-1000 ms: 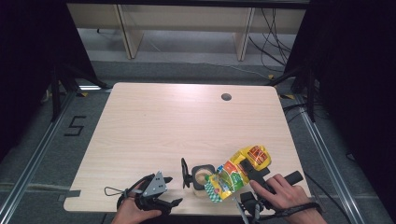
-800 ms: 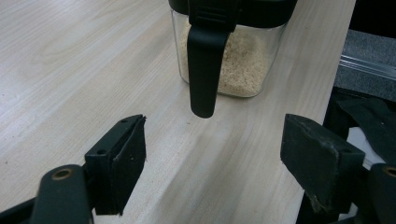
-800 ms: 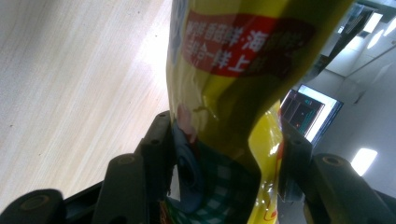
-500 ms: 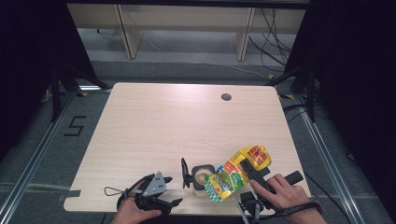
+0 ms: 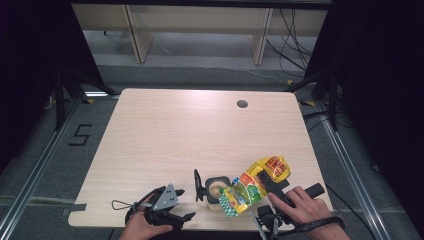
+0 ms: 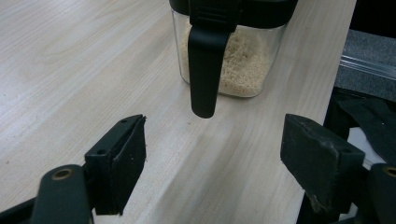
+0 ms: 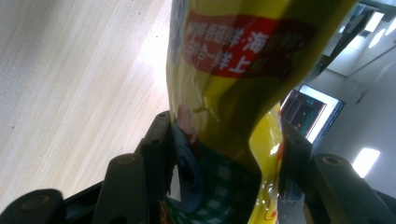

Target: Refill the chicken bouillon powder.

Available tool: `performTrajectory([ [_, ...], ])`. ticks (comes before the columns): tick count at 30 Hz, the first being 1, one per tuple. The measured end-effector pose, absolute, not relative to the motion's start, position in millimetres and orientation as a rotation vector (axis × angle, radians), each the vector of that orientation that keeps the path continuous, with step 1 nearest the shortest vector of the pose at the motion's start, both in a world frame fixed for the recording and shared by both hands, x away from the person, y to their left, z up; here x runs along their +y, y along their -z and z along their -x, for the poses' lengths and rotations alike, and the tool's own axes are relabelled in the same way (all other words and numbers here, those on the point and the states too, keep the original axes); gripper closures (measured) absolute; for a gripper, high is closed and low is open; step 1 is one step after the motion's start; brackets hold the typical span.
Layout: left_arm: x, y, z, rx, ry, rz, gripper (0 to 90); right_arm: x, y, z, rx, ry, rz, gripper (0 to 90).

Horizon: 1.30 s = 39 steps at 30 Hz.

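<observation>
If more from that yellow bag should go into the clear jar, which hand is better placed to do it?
The right. Its gripper is already clamped on the yellow printed snack bag, which is tilted over the clear square container of pale grains. The left gripper is open, holding nothing, beside the container.

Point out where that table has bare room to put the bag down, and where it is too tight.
Free: the table is bare from its far edge and round hole down to the container, and along its left side. Crowded: the near edge, where the left gripper, container, snack bag and right gripper bunch together.
</observation>
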<state>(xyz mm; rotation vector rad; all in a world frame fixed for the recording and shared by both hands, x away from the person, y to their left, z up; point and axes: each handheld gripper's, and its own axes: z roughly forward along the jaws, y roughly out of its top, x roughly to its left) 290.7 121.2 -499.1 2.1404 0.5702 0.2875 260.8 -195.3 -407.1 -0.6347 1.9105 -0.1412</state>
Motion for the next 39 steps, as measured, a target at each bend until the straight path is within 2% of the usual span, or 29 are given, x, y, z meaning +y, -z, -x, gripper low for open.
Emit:
performTrajectory([
  [31, 122, 498, -291, 0.563, -0.295, -2.163, 22.2, -201, 407, -267, 1.935, 0.099, 0.611, 51.8],
  [39, 121, 499, -291, 0.563, -0.298, -2.158, 22.2, -208, 405, -271, 1.993, 0.054, 0.559, 54.9],
])
